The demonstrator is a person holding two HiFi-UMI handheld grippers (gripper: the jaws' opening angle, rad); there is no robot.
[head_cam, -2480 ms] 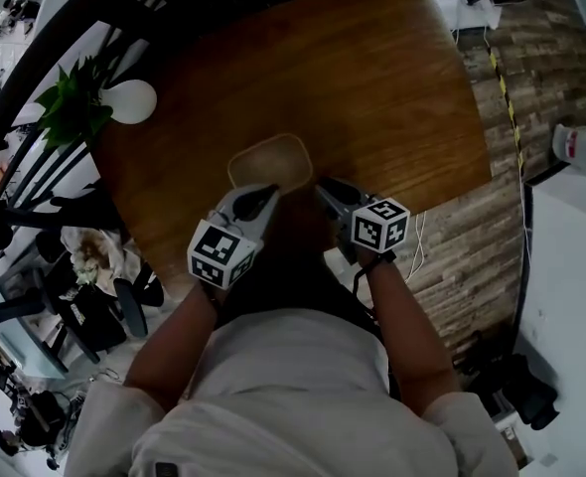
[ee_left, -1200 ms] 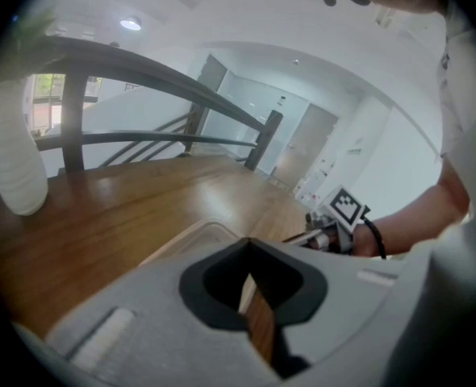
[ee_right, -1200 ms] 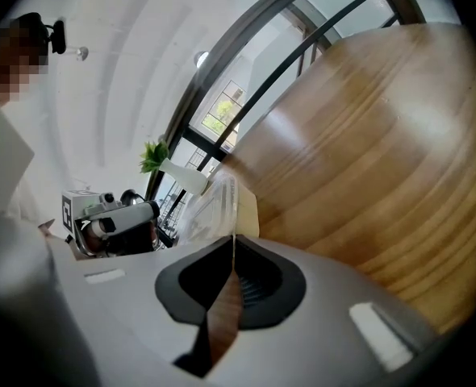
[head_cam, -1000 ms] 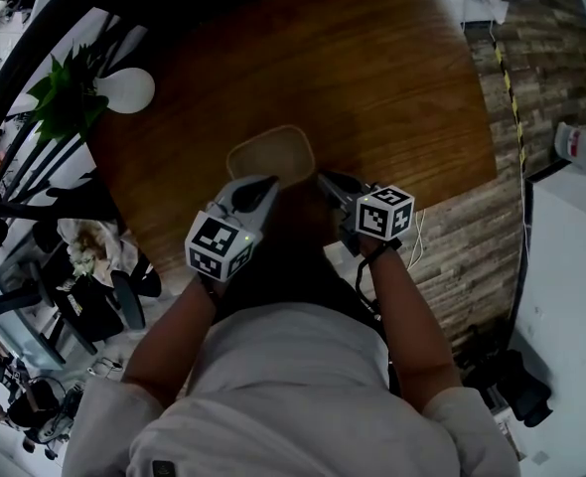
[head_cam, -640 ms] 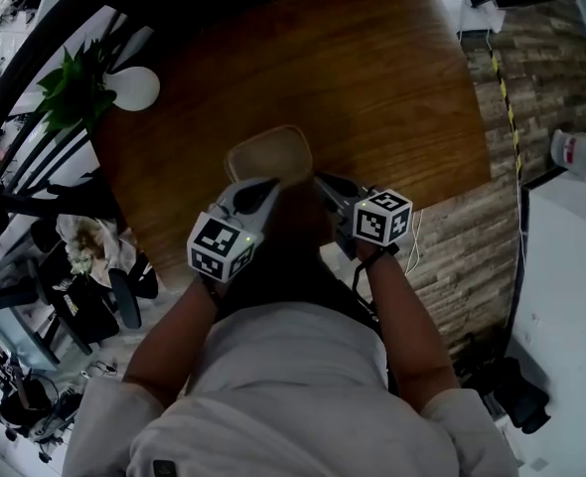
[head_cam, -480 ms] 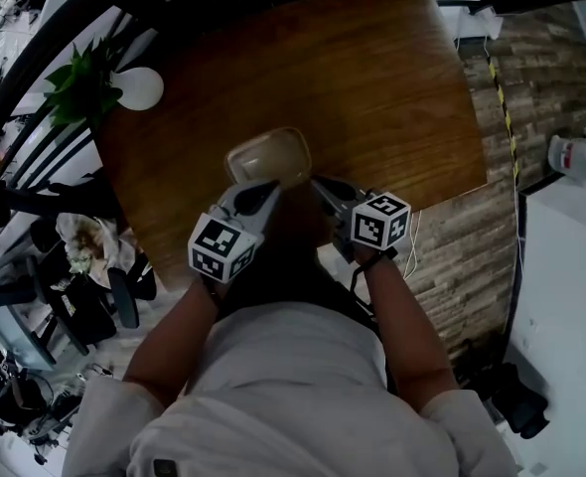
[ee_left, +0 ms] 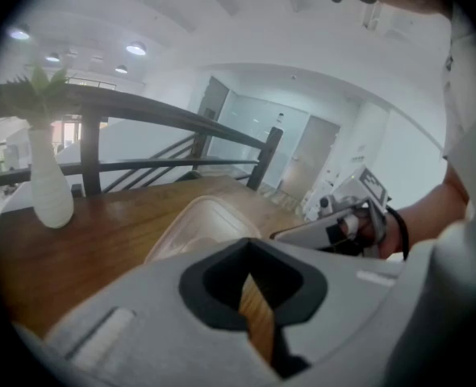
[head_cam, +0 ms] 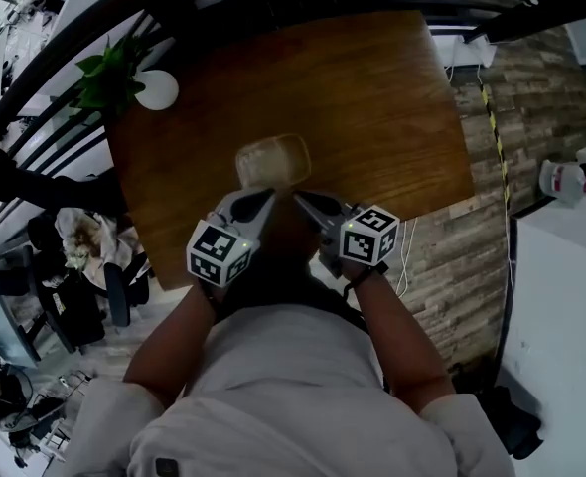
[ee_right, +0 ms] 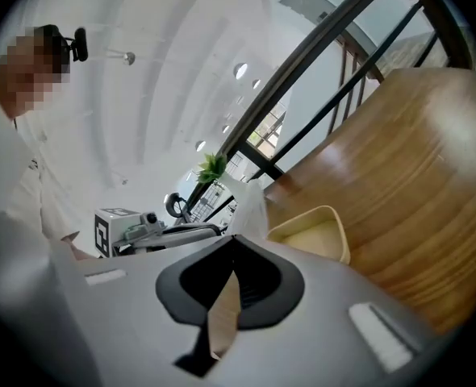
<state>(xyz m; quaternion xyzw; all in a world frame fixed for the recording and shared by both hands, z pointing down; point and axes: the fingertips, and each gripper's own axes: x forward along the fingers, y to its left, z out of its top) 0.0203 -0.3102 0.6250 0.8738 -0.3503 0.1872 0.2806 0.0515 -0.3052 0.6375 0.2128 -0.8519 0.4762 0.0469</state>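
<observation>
Wood-grain surface (head_cam: pixel 372 97) carries a clear plastic tub (head_cam: pixel 271 160), open-topped, sitting toward the near edge, approx mid-width. Its inside looks bare, w/ only a pale bottom showing in the right gripper view. Left gripper (head_cam: pixel 264 198) is clenched on nothing, its tip just short of the tub's near-left corner; can't tell if it touches. Right gripper (head_cam: pixel 300 199) is also pinched closed w/ nothing in it, its tip just beside the tub's near-right corner. Both tips angle inward, near each other. White vase (head_cam: pixel 157 89) w/ a green sprig (head_cam: pixel 109 73) in it stands at the far-left corner, well apart from the tub, next to a black railing (ee_left: pixel 264 156).
</observation>
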